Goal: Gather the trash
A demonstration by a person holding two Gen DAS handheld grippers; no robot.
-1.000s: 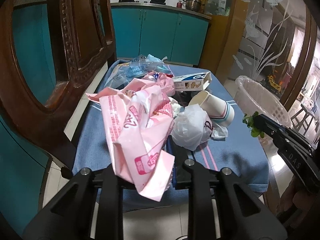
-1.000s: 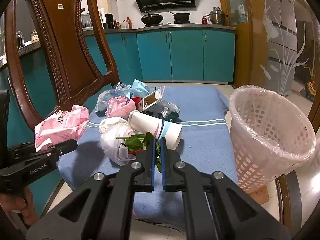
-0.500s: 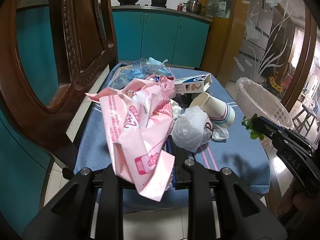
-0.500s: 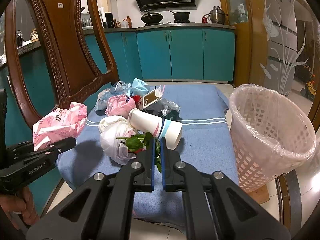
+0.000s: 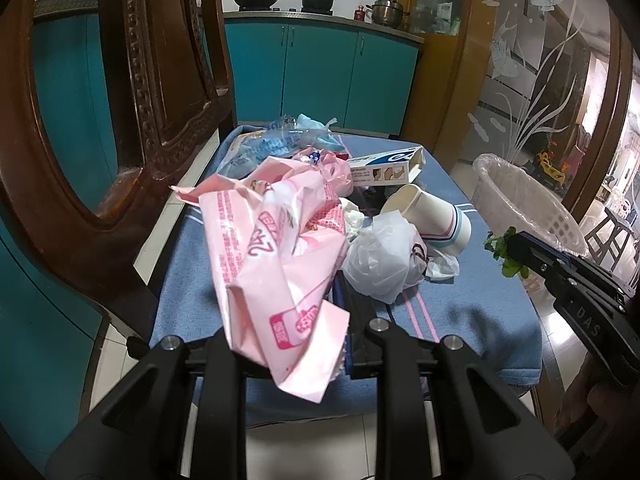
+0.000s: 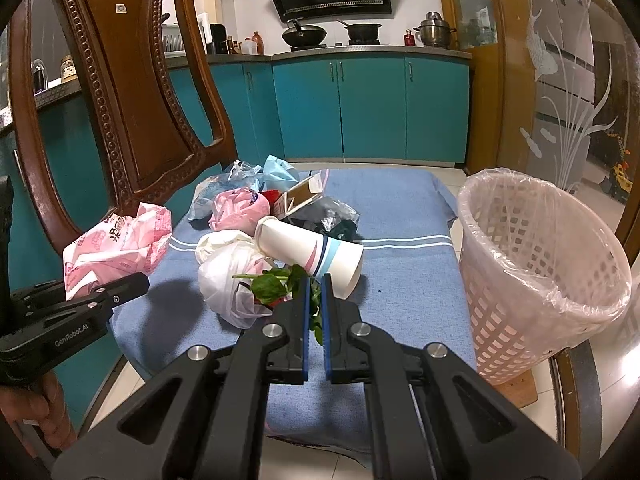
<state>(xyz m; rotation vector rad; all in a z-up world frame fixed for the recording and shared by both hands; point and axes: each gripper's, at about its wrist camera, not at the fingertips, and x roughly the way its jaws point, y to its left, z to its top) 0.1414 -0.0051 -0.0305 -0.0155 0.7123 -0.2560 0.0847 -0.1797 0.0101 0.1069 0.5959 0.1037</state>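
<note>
1. Kitchen bg, teal cabinets; blue-cloth table (image 6: pixel 400 280) w/ trash heap, chair at its left.
2. Nearest: left gripper (image 5: pixel 288 344) clamped on pink wrapper (image 5: pixel 280 264), lifted off cloth, prob. for binning.
3. Right gripper (image 6: pixel 316 312) pinches leafy sprig (image 6: pixel 276 286); jaws nearly shut.
4. Mid: paper cup (image 6: pixel 310 254), white bag (image 6: pixel 230 280) on cloth, just ahead of right gripper.
5. Lined basket (image 6: pixel 536 264) right of table, near right gripper, well apart from left.

Two grippers: the left gripper (image 5: pixel 288 320) and the right gripper (image 6: pixel 316 312). One pink wrapper (image 5: pixel 280 248), one leafy sprig (image 6: pixel 280 286), one paper cup (image 6: pixel 310 254), one white plastic bag (image 6: pixel 230 280), one small carton (image 5: pixel 384 166), one lined basket (image 6: pixel 536 264), one wooden chair (image 6: pixel 132 92), one blue-covered worktop (image 6: pixel 400 280). Upper centre, two dark pans (image 6: pixel 305 34) and one steel pot (image 6: pixel 435 28).
</note>
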